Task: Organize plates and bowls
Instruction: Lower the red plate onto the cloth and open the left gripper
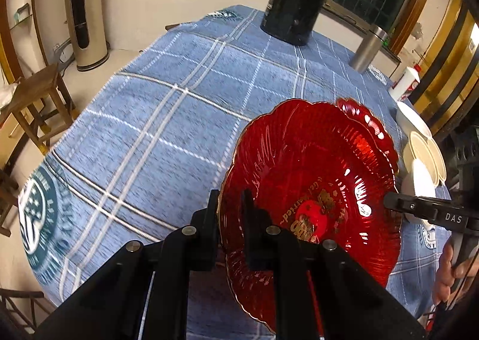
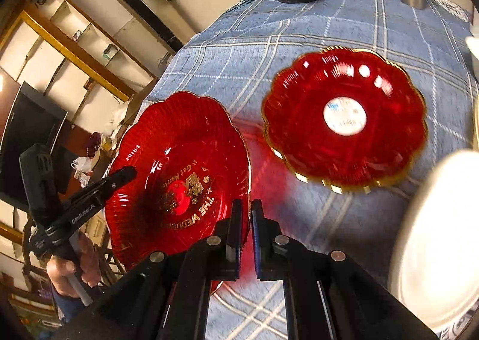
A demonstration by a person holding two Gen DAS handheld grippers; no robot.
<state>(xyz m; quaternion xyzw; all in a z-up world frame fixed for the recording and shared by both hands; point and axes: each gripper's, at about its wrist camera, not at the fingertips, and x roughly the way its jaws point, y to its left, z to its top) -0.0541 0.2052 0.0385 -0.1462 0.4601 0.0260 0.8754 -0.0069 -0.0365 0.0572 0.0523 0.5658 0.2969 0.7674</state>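
Observation:
A large red glass plate (image 1: 311, 178) with gold lettering is held off the table, tilted. My left gripper (image 1: 230, 199) is shut on its rim, one finger on each face. My right gripper (image 2: 246, 211) is shut on the opposite rim of the same plate (image 2: 179, 166). A second red scalloped plate (image 2: 344, 118) with a white centre label lies flat on the blue checked tablecloth (image 2: 299, 31); in the left wrist view only its far rim (image 1: 365, 118) shows behind the held plate. White bowls (image 1: 425, 154) sit at the right table edge.
A black cylindrical appliance (image 1: 295, 1) and a steel tumbler (image 1: 369, 48) stand at the far end of the table. A white bowl (image 2: 440, 238), blurred, is close at the right. A wooden stool (image 1: 39, 100) stands left of the table.

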